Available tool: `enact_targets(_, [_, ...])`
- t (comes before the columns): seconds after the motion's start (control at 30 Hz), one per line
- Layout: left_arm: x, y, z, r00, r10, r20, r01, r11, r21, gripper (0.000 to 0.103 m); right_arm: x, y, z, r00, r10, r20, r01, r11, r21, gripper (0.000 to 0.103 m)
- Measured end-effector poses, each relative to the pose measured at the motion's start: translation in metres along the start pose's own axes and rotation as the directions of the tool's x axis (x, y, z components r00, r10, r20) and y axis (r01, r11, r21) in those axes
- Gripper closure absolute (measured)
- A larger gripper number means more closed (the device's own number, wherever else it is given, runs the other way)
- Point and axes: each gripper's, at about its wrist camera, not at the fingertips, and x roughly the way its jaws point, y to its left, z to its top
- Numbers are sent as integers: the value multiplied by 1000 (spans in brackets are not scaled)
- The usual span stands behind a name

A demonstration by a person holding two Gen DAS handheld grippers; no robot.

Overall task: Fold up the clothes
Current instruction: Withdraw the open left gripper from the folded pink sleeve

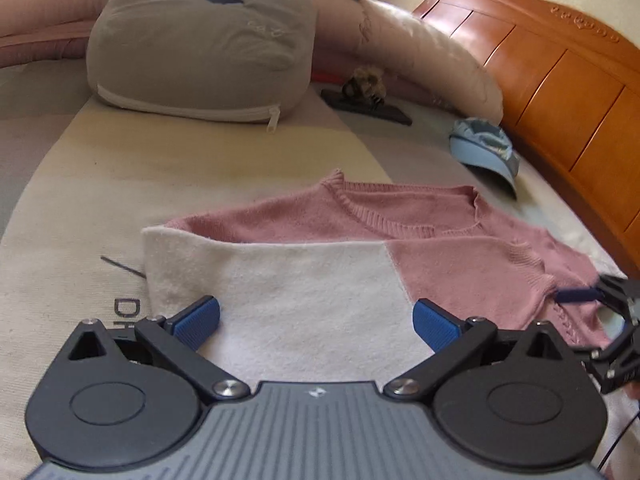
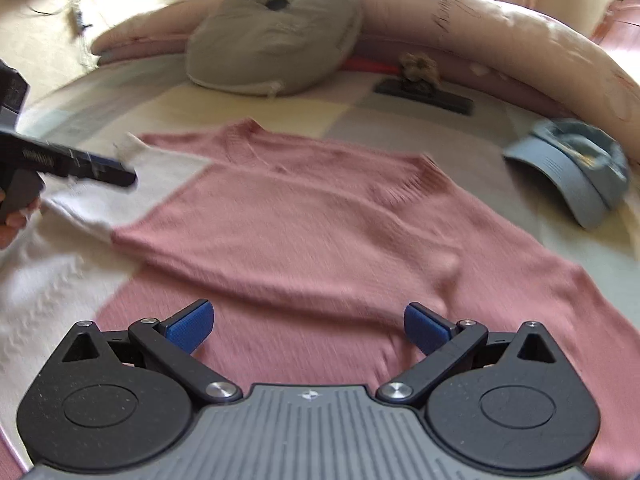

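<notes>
1. Pink-and-white knit sweater [image 2: 304,216] spread flat on the bed [image 1: 60,208], neckline toward the pillows, a white part folded across the pink body on the left side.
2. Left gripper [image 1: 316,320] low over the white panel, blue fingers [image 1: 200,318] spread wide, nothing between them; seen from the right wrist as a dark blurred shape [image 2: 80,164] at the sweater's left edge, with a hand [image 2: 12,220] beneath it.
3. Right gripper [image 2: 306,326] over the pink hem, blue pads [image 2: 424,330] far apart, gripping nothing; glimpsed from the left wrist [image 1: 616,320] at the sweater's right edge.
4. Blue cap [image 2: 576,172] lying near the bed's right edge, beside the sweater's right shoulder, apart from it.
5. Grey pillow [image 1: 200,40] toward the far end of the bed, long pink bolster [image 2: 500,32] curving behind it.
6. Dark flat object [image 1: 368,108] with a brown fuzzy thing on top, between pillow and cap.
7. Orange wooden headboard [image 1: 560,92] along the bed's right side.
</notes>
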Motion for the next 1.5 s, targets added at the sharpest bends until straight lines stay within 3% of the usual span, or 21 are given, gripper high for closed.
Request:
enact_targets(0.13, [2, -2, 11, 1000, -17, -23, 16, 998, -54, 1, -22, 10, -16, 993, -115, -23, 117, 989, 91, 0])
enact_targets(0.33, [24, -25, 60, 986, -139, -92, 125, 981, -147, 1, -31, 35, -35, 987, -161, -9, 160, 969, 190, 0])
enact_targets(0.6, [111, -32, 75, 986, -14, -167, -24, 974, -223, 1, -33, 42, -55, 988, -140, 60, 127, 976, 175, 0])
enact_targets(0.77, [130, -30, 76, 991, 75, -112, -101, 963, -248, 1, -39, 43, -63, 991, -112, 77, 98, 982, 164, 0])
enact_targets(0.9, [103, -42, 81, 990, 84, -113, -108, 967, -229, 1, -43, 41, -62, 993, -99, 65, 87, 982, 166, 0])
enact_targets(1.07, [19, -58, 89, 996, 51, -73, -59, 991, -117, 1, -65, 39, -56, 995, -72, 71, 51, 964, 260, 0])
enact_targets(1.2, [-40, -66, 83, 996, 30, -79, -31, 999, -18, 1, -92, 56, -65, 996, -63, 67, 45, 969, 244, 0])
enact_targets(1.33, [-63, -69, 32, 989, -42, -141, 43, 999, 0, 1, -115, 77, -74, 996, -71, 53, 59, 976, 210, 0])
enact_targets(1.5, [-71, -69, -48, 961, -144, -235, 141, 990, -29, 1, -129, 98, -88, 997, -79, 9, 75, 976, 202, 0])
